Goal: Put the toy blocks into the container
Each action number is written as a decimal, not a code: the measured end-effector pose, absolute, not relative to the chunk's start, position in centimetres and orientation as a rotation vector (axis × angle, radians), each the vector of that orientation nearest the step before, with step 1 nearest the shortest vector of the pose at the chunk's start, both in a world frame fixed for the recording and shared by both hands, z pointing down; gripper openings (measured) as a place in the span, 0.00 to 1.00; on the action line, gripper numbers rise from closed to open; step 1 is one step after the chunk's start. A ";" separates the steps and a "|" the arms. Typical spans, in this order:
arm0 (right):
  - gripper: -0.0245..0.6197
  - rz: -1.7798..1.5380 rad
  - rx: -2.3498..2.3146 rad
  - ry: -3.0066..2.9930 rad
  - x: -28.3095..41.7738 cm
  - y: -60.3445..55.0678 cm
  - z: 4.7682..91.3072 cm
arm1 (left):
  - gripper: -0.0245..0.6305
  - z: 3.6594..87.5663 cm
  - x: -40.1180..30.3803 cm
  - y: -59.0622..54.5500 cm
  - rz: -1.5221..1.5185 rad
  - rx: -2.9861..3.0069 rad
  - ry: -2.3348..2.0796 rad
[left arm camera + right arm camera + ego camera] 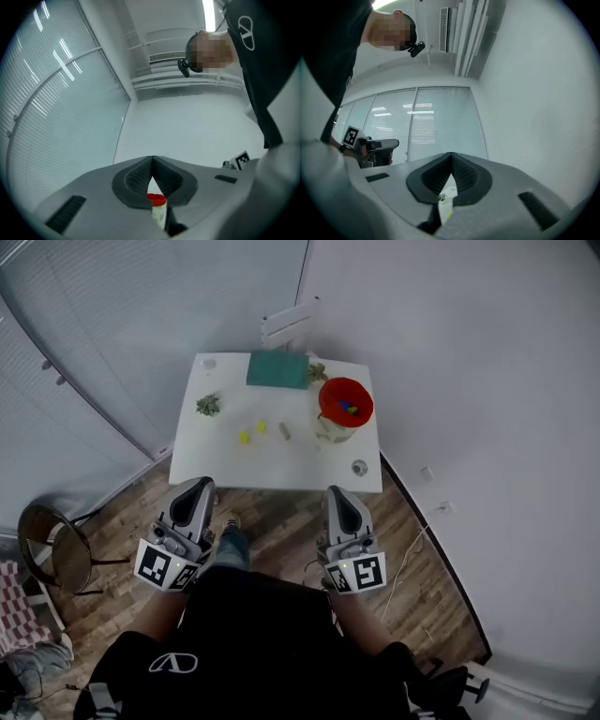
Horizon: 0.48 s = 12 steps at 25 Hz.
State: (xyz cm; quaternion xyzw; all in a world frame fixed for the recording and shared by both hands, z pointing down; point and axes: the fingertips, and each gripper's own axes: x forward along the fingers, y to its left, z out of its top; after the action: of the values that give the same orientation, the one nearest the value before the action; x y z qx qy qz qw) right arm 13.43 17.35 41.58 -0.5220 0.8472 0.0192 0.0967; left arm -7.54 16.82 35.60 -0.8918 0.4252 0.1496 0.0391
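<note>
On the white table (281,465), two small yellow blocks (244,437) (262,427) and a beige block (283,431) lie near the middle. A red bowl-like container (345,401) stands at the table's right on a white base, with a few coloured blocks inside. My left gripper (200,486) and right gripper (336,493) hover side by side over the wooden floor, just short of the table's near edge. Both are shut and hold nothing. In the left gripper view the jaws (152,159) meet, and the red container (156,199) shows through the gap below them. The right gripper (451,157) is likewise closed tip to tip.
A teal box (278,369) lies at the table's back, with small potted plants (208,405) (317,372) beside it. A small round object (359,467) sits near the front right corner. A round stool (52,545) stands on the floor at left; walls close in behind and to the right.
</note>
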 end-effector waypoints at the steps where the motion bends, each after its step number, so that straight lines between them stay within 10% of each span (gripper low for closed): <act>1: 0.04 0.063 -1.556 2.506 12.9 16.0 41.4 | 0.05 35.6 -7.9 15.2 0.464 -2.743 1.297; 12: 0.04 0.147 -1.671 2.473 7.7 3.3 39.2 | 0.04 35.0 -11.9 0.7 0.510 -2.821 1.144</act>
State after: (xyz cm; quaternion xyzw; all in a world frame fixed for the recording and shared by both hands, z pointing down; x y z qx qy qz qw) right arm 7.73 3.29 39.16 -0.5575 0.8252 0.0491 0.0765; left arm -11.87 0.72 35.00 -0.9137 0.3704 0.1651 0.0278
